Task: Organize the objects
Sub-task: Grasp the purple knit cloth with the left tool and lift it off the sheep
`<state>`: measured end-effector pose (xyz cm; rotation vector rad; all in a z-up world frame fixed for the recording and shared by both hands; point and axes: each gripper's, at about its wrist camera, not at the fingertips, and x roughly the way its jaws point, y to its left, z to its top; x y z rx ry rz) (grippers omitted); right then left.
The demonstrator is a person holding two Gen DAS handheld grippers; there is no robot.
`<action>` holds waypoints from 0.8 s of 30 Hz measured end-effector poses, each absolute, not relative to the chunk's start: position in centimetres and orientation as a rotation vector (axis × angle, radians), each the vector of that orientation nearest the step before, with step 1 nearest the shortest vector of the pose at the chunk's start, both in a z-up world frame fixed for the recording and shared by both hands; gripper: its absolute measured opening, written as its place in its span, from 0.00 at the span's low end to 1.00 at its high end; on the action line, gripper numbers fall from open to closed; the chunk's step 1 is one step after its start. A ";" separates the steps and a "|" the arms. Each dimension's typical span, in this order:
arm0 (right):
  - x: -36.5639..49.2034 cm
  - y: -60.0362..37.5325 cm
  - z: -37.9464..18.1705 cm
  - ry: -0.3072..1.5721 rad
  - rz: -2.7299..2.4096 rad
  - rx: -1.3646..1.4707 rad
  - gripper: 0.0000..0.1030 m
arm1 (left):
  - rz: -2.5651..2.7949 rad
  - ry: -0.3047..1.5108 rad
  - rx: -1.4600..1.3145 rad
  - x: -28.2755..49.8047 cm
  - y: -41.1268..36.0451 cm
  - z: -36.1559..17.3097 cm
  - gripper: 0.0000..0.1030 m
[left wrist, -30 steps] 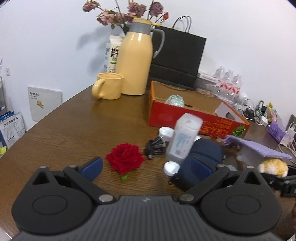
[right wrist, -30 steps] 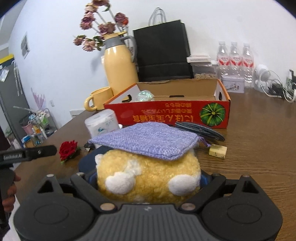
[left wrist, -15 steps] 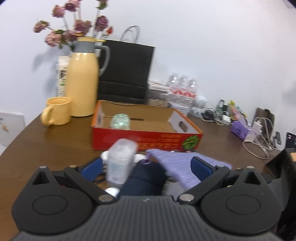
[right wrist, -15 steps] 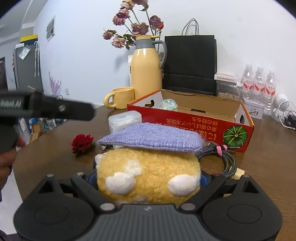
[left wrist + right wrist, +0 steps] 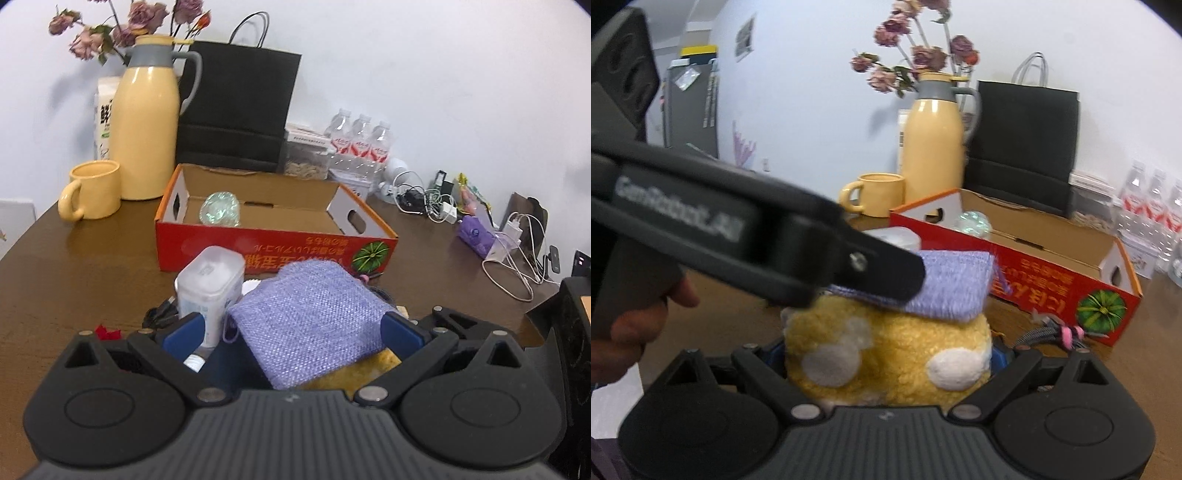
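Right gripper (image 5: 886,354) clamped on the yellow plush toy (image 5: 886,354), which bulges between both blue pads and fills the gap. Draped flat over the top of that toy: a purple woven pouch (image 5: 945,284), resting there loose, pinched by nothing. Left gripper (image 5: 291,332) brought in from the left side, jaws spread wide, one blue pad on each side of the pouch (image 5: 306,325) as seen from its own camera, not yet touching the cloth so far as can be told. Long axis of the pouch running roughly crosswise to the left jaws, near edge overhanging toward the left camera, far corner pointing at the red cardboard box (image 5: 273,236). Left jaws clearly the nearer free pair, and the only free one, since the right is occupied. Directly ahead of both grippers, beyond the pouch: the open box, holding one pale green wrapped ball (image 5: 219,208) at its left end, otherwise bare cardboard floor. Just left of the left jaws, a white plastic bottle (image 5: 208,291), close enough to be brushed on closing. Likely next step, as a judgement: close across the pouch's short width, lift clear of the plush, then carry forward into the box. Main risk: catching plush fur, or nudging the bottle.
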<state>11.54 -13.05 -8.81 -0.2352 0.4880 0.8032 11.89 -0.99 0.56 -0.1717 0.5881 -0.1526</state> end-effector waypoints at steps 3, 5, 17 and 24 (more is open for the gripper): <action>11.3 -12.7 -8.9 0.482 0.825 -0.242 0.91 | -0.144 0.594 -0.175 12.1 -0.8 0.5 1.00; 11.2 -12.5 -9.0 0.480 0.834 -0.245 0.91 | -0.148 0.594 -0.178 12.3 -0.9 0.3 1.00; 11.5 -12.9 -9.7 0.499 0.820 -0.266 0.91 | -0.180 0.594 -0.174 12.9 -1.7 -0.2 0.33; 11.6 -13.7 -9.8 0.501 0.795 -0.277 0.91 | -0.205 0.572 -0.172 13.0 -1.9 -0.3 0.10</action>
